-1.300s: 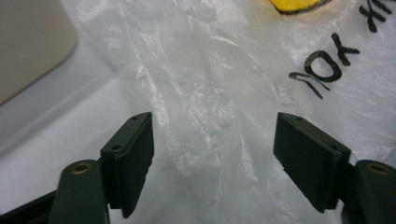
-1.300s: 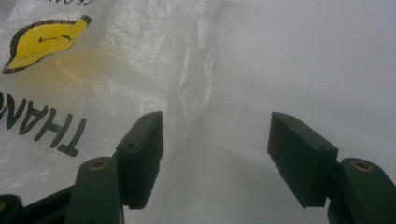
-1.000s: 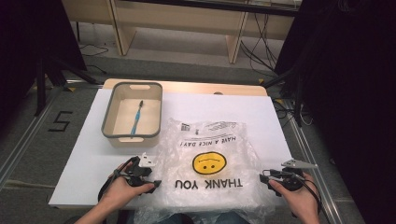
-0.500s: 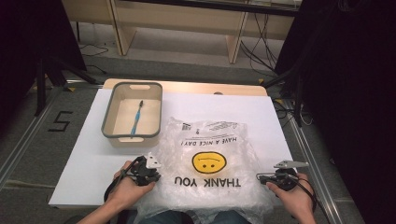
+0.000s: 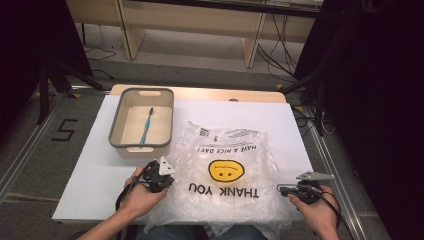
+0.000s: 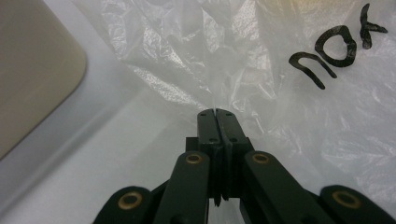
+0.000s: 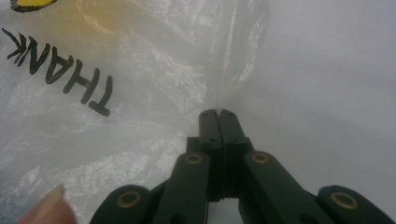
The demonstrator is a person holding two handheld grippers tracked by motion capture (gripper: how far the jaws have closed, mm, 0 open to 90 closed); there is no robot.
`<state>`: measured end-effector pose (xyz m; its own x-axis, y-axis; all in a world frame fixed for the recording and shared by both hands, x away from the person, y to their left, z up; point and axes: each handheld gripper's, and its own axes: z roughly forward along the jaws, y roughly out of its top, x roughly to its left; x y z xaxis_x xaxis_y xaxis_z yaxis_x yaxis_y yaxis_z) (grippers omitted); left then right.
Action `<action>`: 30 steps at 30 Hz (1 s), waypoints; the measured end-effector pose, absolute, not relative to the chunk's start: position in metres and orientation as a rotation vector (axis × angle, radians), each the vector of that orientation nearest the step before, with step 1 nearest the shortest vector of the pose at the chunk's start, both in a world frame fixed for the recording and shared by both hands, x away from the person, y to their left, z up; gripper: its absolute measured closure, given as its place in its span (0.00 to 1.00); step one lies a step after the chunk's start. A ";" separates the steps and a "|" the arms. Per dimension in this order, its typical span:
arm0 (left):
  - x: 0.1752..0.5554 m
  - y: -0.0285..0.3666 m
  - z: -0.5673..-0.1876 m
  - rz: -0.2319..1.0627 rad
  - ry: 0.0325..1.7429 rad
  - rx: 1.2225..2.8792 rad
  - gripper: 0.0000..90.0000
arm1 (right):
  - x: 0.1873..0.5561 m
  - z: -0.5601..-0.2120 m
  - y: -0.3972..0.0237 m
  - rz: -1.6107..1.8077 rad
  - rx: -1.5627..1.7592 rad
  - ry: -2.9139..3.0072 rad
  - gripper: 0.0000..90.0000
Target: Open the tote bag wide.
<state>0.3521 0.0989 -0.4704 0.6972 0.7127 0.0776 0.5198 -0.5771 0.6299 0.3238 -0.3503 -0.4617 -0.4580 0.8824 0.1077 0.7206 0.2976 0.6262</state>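
Plastic bag [image 5: 227, 175], clear and crinkled, lies spread flat on the white bench [image 5: 90, 165] in the high view, its near edge spilling over the bench's front edge. It carries a yellow smiley face [image 5: 226, 170] and black lettering, "THANK YOU" and "HAVE A NICE DAY!", all reading upside down from this side. The left tongs [image 5: 167, 181] sit at the bag's left edge, held in the person's left hand [image 5: 137, 192], and the right tongs [image 5: 281, 189] sit at its right edge, held in the right hand [image 5: 312, 207]. Both point inward toward the bag. Beyond the left tongs stands a beige tray [image 5: 116, 131] with a grey rim, touching or just beside the bag's far left corner, and a blue toothbrush [image 5: 147, 126] lies inside it.

In the left gripper view, the left tongs [image 6: 217, 112] have just been closing and now stand pressed together on a thin pinch of the plastic bag [image 6: 243, 60], which fans out ahead of the tips. Part of the black lettering shows at upper right, and the tray's rounded corner [image 6: 37, 70] sits at left on the bench.

In the right gripper view, the right tongs [image 7: 218, 112] have likewise just been closing and are clamped on a gathered fold of the plastic bag [image 7: 154, 70]. The word "THANK" runs across the left, bare bench lies to the right, and a fingertip [image 7: 49, 205] shows at the lower left corner.
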 end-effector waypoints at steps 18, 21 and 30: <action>0.385 0.081 -0.457 0.533 0.954 2.260 0.99 | 0.322 -0.456 -0.360 0.932 1.531 2.190 1.00; 0.391 0.076 -0.456 0.556 0.952 2.253 1.00 | 0.323 -0.455 -0.363 0.936 1.549 2.153 1.00; 0.414 0.060 -0.452 0.604 0.959 2.225 1.00 | 0.324 -0.456 -0.366 0.943 1.576 2.094 1.00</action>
<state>0.4144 0.0599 -0.4518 0.6294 0.7610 0.1571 0.4705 -0.5341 0.7024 0.3242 -0.3663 -0.4555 -0.3168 0.9422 0.1088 0.7058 0.1575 0.6907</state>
